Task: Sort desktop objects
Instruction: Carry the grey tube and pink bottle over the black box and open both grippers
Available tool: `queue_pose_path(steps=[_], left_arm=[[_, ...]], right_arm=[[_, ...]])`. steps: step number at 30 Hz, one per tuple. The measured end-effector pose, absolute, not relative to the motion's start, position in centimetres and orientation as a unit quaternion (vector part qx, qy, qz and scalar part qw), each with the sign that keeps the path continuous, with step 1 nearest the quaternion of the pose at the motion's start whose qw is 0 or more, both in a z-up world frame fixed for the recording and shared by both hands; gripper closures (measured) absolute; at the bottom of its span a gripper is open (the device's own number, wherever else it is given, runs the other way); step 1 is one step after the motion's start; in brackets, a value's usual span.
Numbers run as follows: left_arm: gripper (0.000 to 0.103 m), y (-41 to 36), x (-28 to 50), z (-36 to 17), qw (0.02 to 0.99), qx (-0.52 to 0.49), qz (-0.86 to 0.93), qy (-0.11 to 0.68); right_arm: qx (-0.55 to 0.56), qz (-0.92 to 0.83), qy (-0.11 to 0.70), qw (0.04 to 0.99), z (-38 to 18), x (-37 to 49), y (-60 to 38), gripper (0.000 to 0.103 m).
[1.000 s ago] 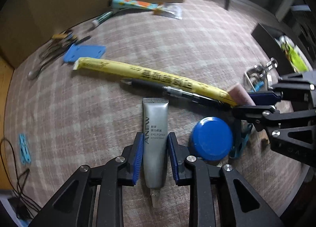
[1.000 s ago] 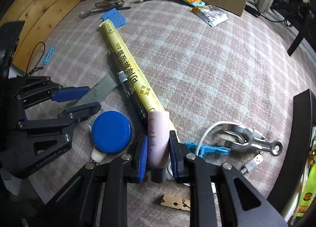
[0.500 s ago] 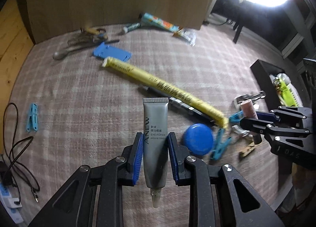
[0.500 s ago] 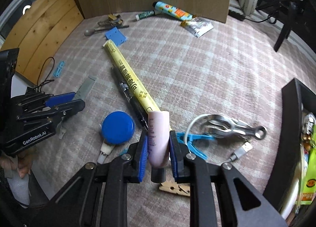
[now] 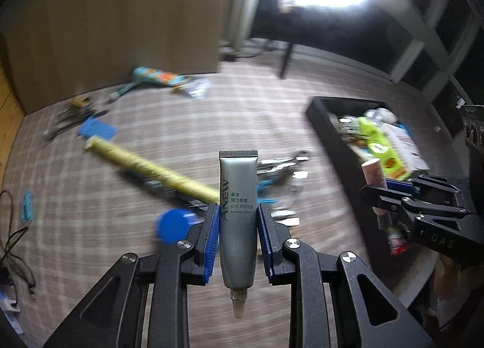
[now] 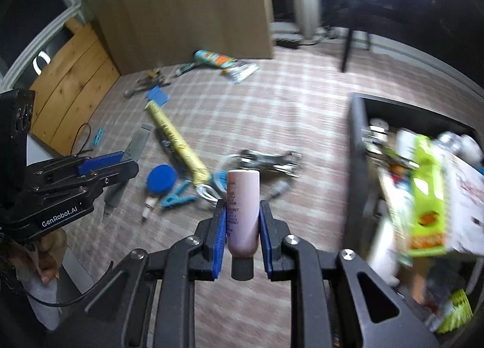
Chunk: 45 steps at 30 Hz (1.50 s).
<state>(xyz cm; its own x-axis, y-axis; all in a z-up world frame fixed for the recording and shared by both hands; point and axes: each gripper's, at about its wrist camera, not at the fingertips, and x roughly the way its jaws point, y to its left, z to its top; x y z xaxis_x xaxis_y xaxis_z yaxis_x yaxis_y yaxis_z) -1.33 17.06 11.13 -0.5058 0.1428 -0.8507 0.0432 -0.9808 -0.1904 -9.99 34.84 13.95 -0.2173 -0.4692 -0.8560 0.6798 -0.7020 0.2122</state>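
Both lifted clear of cloth (image 5: 211,112) since second ago. My left gripper (image 5: 238,239) pinches grey tube (image 5: 238,211); right gripper (image 6: 243,237) pinches pink tube (image 6: 243,211). Box (image 6: 358,142) now nearer, right; probably drop-off, view blurred.

Two wrist fisheyes, side by side above the bench (image 5: 272,112), angled down (blurred), both seeing the black tray (image 6: 357,124) rightward
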Motion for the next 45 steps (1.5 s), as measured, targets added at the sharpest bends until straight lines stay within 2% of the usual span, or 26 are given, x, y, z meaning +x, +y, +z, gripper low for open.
queue_pose_path(steps=[15, 33, 35, 36, 37, 38, 39, 45], left_arm=[[0.080, 32.5, -4.6, 13.7, 0.124, -0.483, 0.864, -0.072], [0.079, 44.0, -6.0, 12.9, 0.157, -0.494, 0.855, -0.032], [0.075, 45.0, -6.0, 12.7, 0.155, -0.495, 0.855, -0.019], [0.069, 45.2, -6.0, 12.7, 0.148, -0.495, 0.856, -0.016], [0.058, 45.4, -5.9, 12.7, 0.144, -0.492, 0.858, -0.015], [0.055, 45.5, -5.8, 12.8, 0.143, -0.489, 0.860, -0.016], [0.055, 45.6, -5.7, 12.9, 0.141, -0.486, 0.862, -0.015], [0.055, 45.6, -5.2, 13.2, 0.127, -0.482, 0.867, -0.010]], right_arm=[[0.488, -0.832, 0.041, 0.262, 15.9, -14.2, 53.0, 0.083], [0.491, -0.843, 0.024, 0.219, 15.6, -17.4, 61.8, 0.083], [0.495, -0.840, 0.030, 0.221, 15.3, -17.7, 62.0, 0.082], [0.496, -0.839, 0.033, 0.221, 15.3, -17.8, 62.0, 0.076], [0.496, -0.840, 0.035, 0.216, 15.2, -17.8, 62.2, 0.070], [0.494, -0.842, 0.034, 0.214, 15.3, -17.8, 62.3, 0.058], [0.490, -0.844, 0.032, 0.214, 15.4, -17.7, 62.4, 0.054], [0.483, -0.846, 0.035, 0.224, 15.8, -17.5, 62.4, 0.054]])
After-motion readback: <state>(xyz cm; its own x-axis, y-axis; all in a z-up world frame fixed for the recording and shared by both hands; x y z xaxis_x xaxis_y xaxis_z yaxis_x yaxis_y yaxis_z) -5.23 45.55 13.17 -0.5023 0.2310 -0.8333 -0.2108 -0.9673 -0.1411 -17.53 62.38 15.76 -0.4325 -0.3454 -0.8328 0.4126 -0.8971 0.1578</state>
